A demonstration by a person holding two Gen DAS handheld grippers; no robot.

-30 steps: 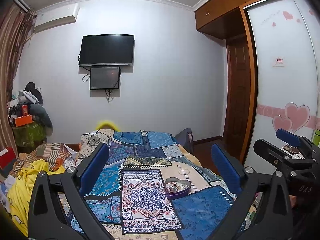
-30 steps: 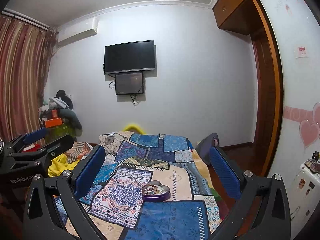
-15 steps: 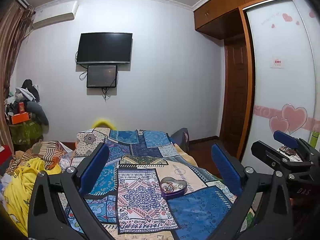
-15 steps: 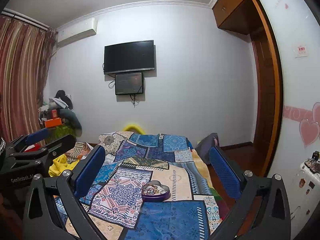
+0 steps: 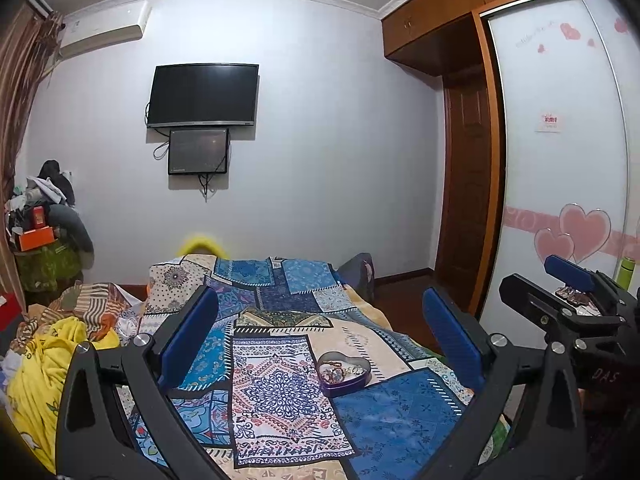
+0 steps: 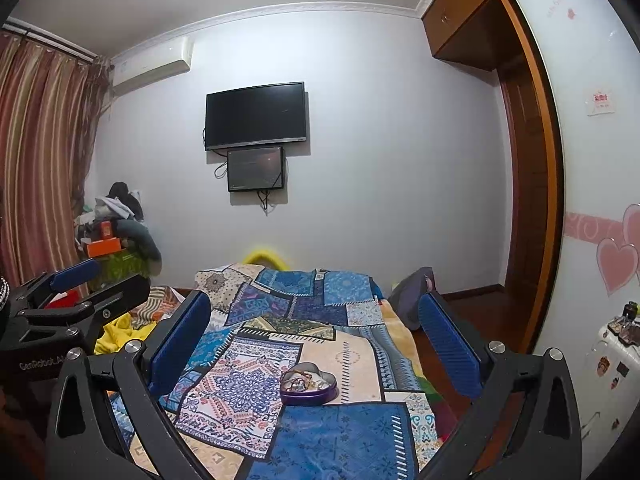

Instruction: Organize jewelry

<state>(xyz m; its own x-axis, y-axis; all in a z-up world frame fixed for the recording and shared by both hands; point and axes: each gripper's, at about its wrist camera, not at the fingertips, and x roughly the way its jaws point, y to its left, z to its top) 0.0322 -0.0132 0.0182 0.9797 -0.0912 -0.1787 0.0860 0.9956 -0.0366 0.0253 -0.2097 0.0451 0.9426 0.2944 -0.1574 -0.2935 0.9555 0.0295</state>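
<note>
A purple heart-shaped tin (image 5: pixel 344 374) with a tangle of jewelry inside sits on the patchwork bedspread (image 5: pixel 276 396); it also shows in the right wrist view (image 6: pixel 308 383). My left gripper (image 5: pixel 320 320) is open and empty, held well above and short of the tin. My right gripper (image 6: pixel 316 320) is open and empty too, at about the same height. The right gripper shows at the right edge of the left wrist view (image 5: pixel 568 292), and the left gripper at the left edge of the right wrist view (image 6: pixel 76 292).
A yellow blanket (image 5: pixel 44 364) and striped cloth lie left of the bed. A cluttered stand (image 6: pixel 112 240) is in the far left corner. A TV (image 5: pixel 202 94) hangs on the far wall. A wardrobe with heart stickers (image 5: pixel 576 232) stands on the right.
The left gripper has swung slightly, so the tin and bed drift left in its view. The right gripper has hardly moved. Both stay open.
</note>
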